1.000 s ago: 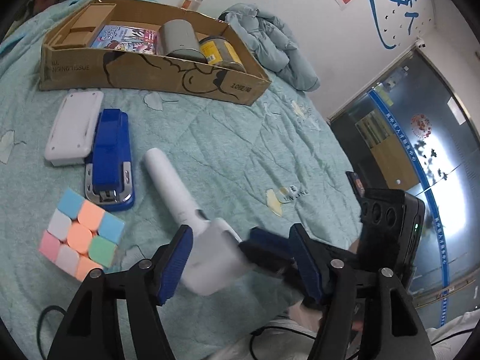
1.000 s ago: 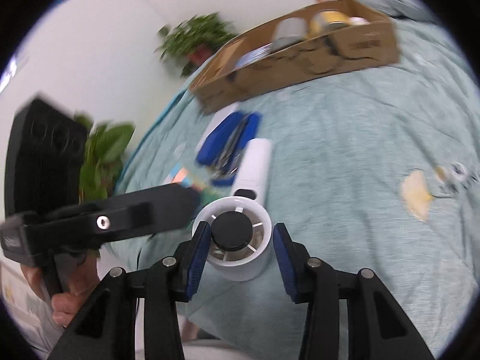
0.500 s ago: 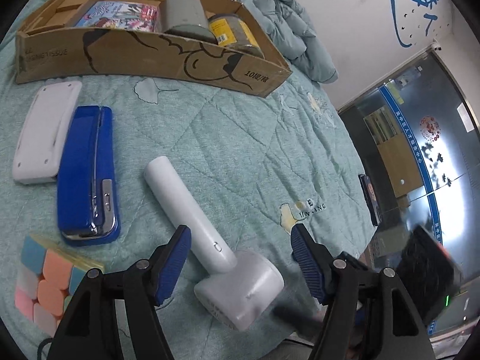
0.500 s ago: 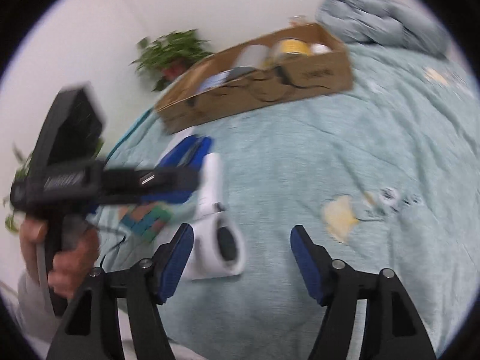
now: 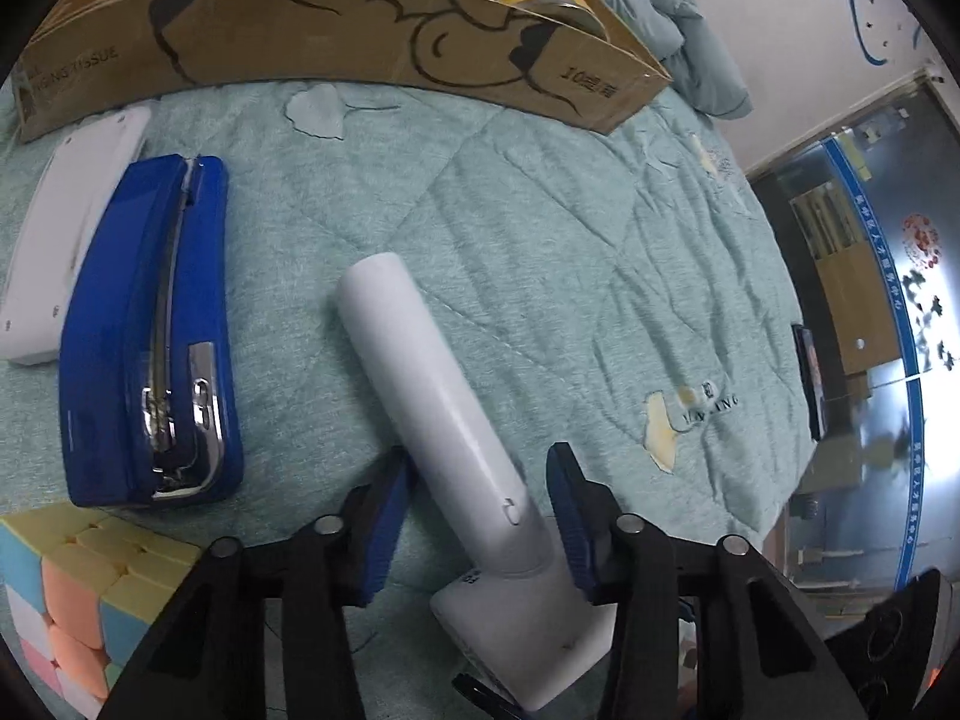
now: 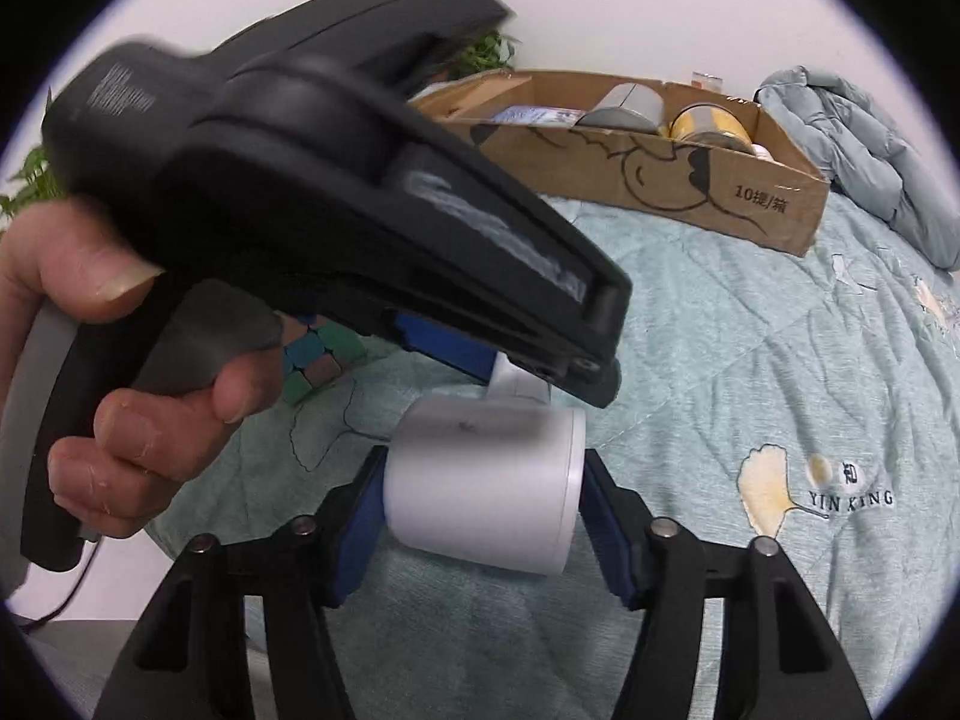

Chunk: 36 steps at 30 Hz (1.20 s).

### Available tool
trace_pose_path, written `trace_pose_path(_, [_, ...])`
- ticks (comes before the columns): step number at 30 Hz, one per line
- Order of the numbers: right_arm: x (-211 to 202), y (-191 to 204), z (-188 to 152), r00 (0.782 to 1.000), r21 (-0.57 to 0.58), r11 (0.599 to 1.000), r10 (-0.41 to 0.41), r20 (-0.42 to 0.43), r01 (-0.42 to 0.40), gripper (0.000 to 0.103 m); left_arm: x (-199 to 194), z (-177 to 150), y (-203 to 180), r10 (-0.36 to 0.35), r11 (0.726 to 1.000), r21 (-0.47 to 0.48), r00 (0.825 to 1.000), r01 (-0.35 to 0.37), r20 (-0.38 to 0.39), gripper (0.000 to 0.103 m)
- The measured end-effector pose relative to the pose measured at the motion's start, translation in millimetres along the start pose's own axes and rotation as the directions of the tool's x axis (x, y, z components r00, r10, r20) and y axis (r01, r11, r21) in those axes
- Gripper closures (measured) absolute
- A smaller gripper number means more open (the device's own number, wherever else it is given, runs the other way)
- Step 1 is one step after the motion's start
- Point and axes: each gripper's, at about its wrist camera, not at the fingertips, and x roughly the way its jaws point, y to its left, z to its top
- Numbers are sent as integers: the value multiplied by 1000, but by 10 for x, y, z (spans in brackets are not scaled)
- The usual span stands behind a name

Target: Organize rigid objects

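A white handheld fan (image 5: 432,396) lies on the teal quilt, handle pointing toward the cardboard box (image 5: 360,42). My left gripper (image 5: 480,516) straddles the handle just above the head. Its jaws are closing, with thin strips of quilt still showing on both sides of the handle. In the right wrist view the fan's head (image 6: 486,480) sits sideways between the pads of my right gripper (image 6: 483,510), which are closing and touch both of its ends. A hand (image 6: 120,420) holds the left gripper's black body (image 6: 300,180) above the fan.
A blue stapler (image 5: 150,330), a white flat case (image 5: 66,240) and a pastel puzzle cube (image 5: 78,600) lie left of the fan. The box holds cans (image 6: 708,120) and a booklet. A grey jacket (image 6: 870,150) is bunched behind it. A phone (image 5: 810,384) rests near the bed's right edge.
The right gripper let go of the fan's face, rolled, and came back around the head sideways. The left gripper dropped over the handle and its jaws narrowed.
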Motion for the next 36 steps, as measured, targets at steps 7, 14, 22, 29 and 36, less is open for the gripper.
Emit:
trace_pose_path(7, [36,-10,32,1000,4,1000,-3,2,3,43,-7,-6,-20,36,999,6,999,-36,24,65])
trace_pose_path(14, [-108,72,33,998,16,999,-35,52,34,43,-231,30,-114,33,999,29,996,-36,82,67])
trace_pose_path(22, [-342,163,376,978,9,997,-80,194,79,43,-889,177,-246,16,997,66,968,-33,251,70])
trace_pose_path(29, [-329,280,823,963,-12,996,-79,257,86,46,-1382,342,-139,32,996,62,932,-58,360,71])
trace_pose_path(36, [-223,404,1271,949,-46,994,-78,306,97,46,-1791,681,70,45,993,79,906,-86,421,71])
